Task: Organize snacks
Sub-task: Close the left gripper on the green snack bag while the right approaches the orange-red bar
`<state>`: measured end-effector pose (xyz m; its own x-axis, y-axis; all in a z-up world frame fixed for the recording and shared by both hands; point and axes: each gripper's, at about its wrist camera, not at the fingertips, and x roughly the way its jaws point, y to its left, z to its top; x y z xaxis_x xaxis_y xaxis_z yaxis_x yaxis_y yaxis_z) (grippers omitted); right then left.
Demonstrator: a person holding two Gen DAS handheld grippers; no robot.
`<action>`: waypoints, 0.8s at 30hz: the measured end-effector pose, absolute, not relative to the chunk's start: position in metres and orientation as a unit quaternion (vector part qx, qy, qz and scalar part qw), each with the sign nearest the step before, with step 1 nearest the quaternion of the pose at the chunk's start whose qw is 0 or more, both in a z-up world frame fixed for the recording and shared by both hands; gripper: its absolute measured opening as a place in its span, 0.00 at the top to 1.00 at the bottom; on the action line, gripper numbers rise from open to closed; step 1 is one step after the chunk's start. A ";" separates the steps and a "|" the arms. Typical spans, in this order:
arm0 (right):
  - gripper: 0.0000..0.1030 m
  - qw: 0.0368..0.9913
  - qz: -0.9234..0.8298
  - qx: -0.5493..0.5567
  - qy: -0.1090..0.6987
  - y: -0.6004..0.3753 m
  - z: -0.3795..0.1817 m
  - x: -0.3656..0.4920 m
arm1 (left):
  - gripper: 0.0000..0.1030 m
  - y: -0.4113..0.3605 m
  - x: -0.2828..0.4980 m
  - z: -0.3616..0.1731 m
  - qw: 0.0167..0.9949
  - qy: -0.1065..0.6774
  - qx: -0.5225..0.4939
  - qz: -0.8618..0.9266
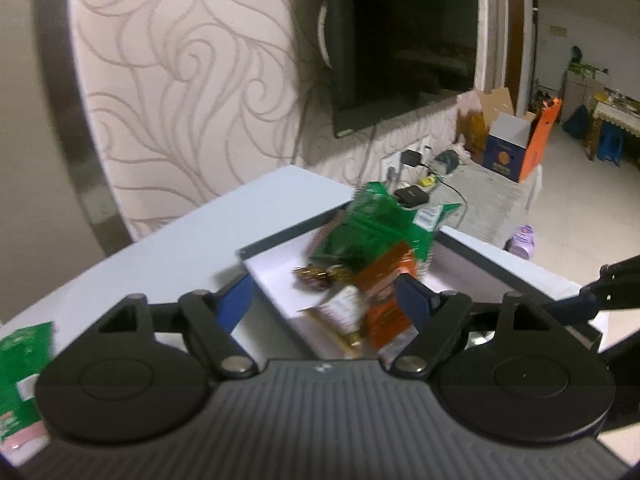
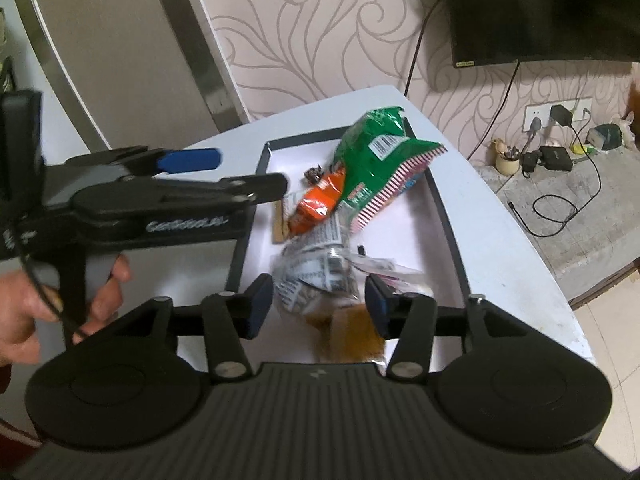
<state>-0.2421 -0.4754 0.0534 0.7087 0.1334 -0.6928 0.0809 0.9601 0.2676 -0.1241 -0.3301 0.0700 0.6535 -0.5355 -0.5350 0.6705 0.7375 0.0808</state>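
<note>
Green snack bag (image 2: 376, 148) with red-white striped edge, orange packet (image 2: 320, 204), white tray (image 2: 400, 248) dark-rimmed, pale blue counter (image 2: 496, 240), swirl-patterned beige wallpaper (image 2: 320, 32).

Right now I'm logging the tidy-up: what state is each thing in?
Left gripper: jaws open, empty.
Right gripper: jaws open around a clear printed packet, not pressing it.
Shallow white tray with dark rim: holding snacks.
Large green crinkled bag: lying in the tray.
Orange packet: lying under the green bag.

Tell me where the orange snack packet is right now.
The orange snack packet lies inside the tray, in its middle, tucked against the big green bag.
</note>
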 end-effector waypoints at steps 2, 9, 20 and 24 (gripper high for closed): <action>0.37 0.914 0.014 0.143 0.379 -0.471 0.056 -0.240 | 0.22 -0.314 -0.126 0.074 0.906 0.241 0.129 -0.322; 0.31 0.916 0.050 0.141 0.372 -0.439 0.068 -0.223 | 0.21 -0.223 -0.123 0.078 0.939 0.229 0.110 -0.230; 0.28 0.899 0.095 0.126 0.408 -0.384 0.062 -0.206 | 0.21 -0.099 -0.043 0.071 0.932 0.308 0.065 -0.182; 0.27 0.899 0.101 0.125 0.408 -0.373 0.066 -0.196 | 0.21 -0.098 -0.025 0.054 0.928 0.344 0.015 -0.144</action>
